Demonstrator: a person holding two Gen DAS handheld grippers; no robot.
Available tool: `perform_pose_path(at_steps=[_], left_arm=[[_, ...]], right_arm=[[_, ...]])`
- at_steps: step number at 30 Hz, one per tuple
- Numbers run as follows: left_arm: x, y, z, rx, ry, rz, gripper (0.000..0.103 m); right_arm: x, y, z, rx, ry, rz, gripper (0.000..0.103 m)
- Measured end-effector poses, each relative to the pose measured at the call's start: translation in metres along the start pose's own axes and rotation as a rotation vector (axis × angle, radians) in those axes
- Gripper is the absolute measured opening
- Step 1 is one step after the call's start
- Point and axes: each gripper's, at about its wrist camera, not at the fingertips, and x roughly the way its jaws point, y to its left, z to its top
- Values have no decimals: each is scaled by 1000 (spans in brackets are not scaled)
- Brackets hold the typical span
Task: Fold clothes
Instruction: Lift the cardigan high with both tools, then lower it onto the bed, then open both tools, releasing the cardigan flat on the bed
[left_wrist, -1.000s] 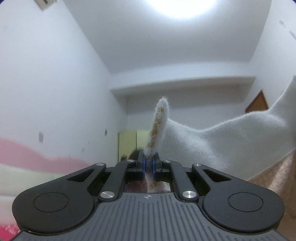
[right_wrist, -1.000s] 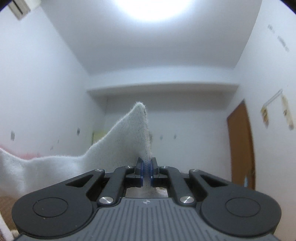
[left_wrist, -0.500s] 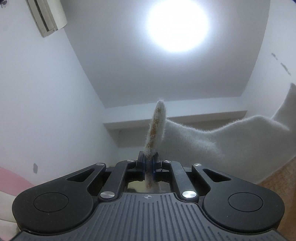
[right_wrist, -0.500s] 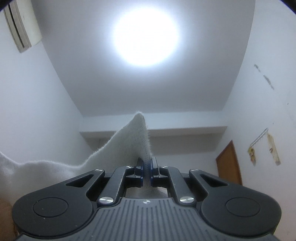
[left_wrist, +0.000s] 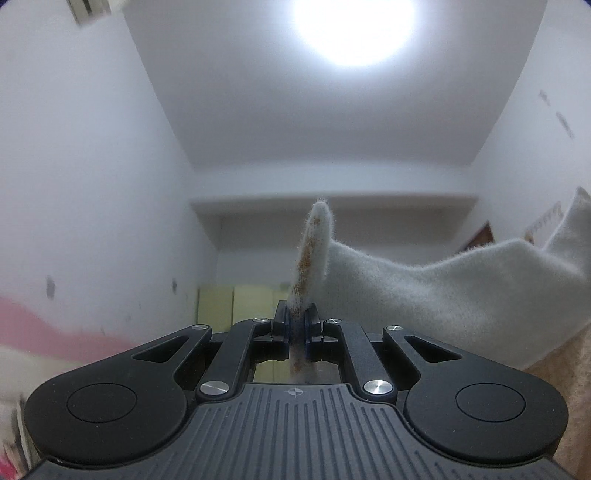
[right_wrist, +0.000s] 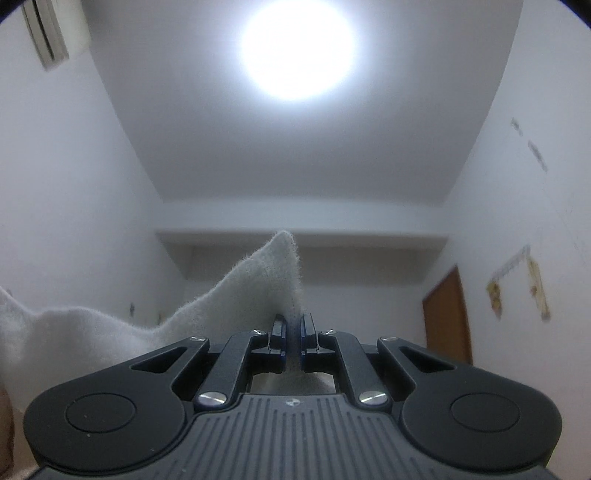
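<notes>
Fleece garment (left_wrist: 424, 295) runs off-frame, pinched by left gripper (left_wrist: 296, 325) and right gripper (right_wrist: 292, 332); lower part hidden.

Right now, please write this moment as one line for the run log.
left tongs: shut on white fleece garment | right tongs: shut on same garment | garment: held up, slack between | fold: not yet done

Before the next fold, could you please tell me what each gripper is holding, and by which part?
Both hold the same fluffy white fleece garment: the left gripper and the right gripper each pinch an upstanding corner of its upper edge.
</notes>
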Motion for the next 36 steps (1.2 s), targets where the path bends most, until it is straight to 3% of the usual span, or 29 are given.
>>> perform_pose_path(at_steps=[6,13,20,25,29,33,36], left_arm=[[96,-26,-94,30,206,8,6],[210,-43,-231,133,439,51,6],[277,-54,-369,224,713,53,7],[286,-59,-457,319,893,70,7],[277,-59,-495,325,997,65,8],[285,-55,-503,353,1009,68,12],[280,-63,-507,377,1017,69,17]], right_arm=[[94,-9,-90,-14,208,-28,7],[200,10,-234,-88,446,-71,7],[222,39,-426,-113,773,-94,7],[222,40,-540,-103,960,-87,7],[218,27,-582,-47,1033,-77,11],[220,14,-594,42,1060,-63,15],[227,10,-591,37,1070,-65,24]])
